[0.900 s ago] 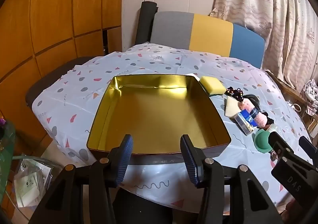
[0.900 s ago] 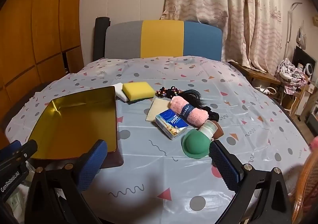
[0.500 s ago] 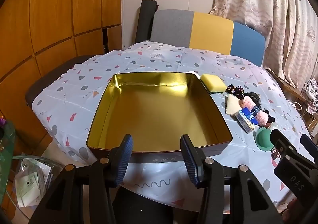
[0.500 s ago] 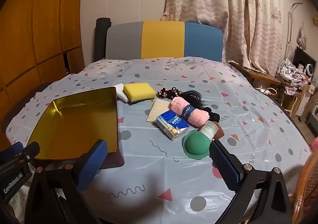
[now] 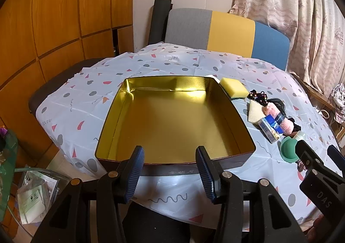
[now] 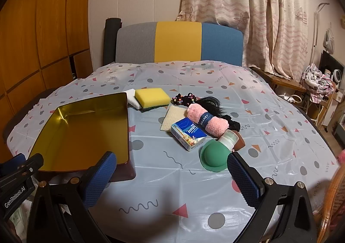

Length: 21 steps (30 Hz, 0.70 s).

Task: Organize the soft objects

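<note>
Right gripper (image 6: 171, 167), jaws spread wide and empty, is sitting nearer the soft pile, green dome (image 6: 213, 155) just ahead-right; left gripper (image 5: 169, 170), half-open and empty, is facing the gold tin (image 5: 129, 96).

The tin (image 6: 84, 133) sits left of the sponge (image 6: 152, 96) and towel (image 6: 207, 121).

Clothed table (image 6: 215, 178), tin (image 6: 86, 130), sponge (image 6: 152, 96)

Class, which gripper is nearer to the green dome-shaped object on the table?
Right. The right gripper hovers just short of the green dome, jaws open. The left gripper sits at the gold tin's near edge, farther left.
</note>
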Available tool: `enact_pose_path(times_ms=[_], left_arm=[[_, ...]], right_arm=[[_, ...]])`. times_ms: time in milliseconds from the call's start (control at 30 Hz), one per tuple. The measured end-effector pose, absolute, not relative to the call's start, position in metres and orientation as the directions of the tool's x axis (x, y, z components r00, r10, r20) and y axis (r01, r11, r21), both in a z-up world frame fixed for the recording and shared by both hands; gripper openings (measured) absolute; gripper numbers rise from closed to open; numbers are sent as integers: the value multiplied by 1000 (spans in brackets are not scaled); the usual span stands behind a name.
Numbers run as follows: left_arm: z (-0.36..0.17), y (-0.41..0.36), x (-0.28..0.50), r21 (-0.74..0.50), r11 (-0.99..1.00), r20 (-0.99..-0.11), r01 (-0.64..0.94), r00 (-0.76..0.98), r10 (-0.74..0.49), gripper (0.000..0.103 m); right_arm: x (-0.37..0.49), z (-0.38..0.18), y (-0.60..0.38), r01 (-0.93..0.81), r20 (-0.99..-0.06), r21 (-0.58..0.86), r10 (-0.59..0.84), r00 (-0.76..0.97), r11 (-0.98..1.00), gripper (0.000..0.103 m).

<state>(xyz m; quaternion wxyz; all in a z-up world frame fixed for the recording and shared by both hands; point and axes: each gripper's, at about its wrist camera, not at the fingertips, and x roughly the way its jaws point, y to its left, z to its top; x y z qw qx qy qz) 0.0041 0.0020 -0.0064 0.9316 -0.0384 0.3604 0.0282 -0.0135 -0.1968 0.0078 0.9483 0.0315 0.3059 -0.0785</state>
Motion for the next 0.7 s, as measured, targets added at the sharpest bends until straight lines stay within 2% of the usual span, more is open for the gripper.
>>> enact_pose_path(times_ms=[700], left_arm=[[-8,3,5,-45,996,-676,-80,737,29,50]], right_arm=[[-12,7,-197,165,-581,14,-126,804,986,103]])
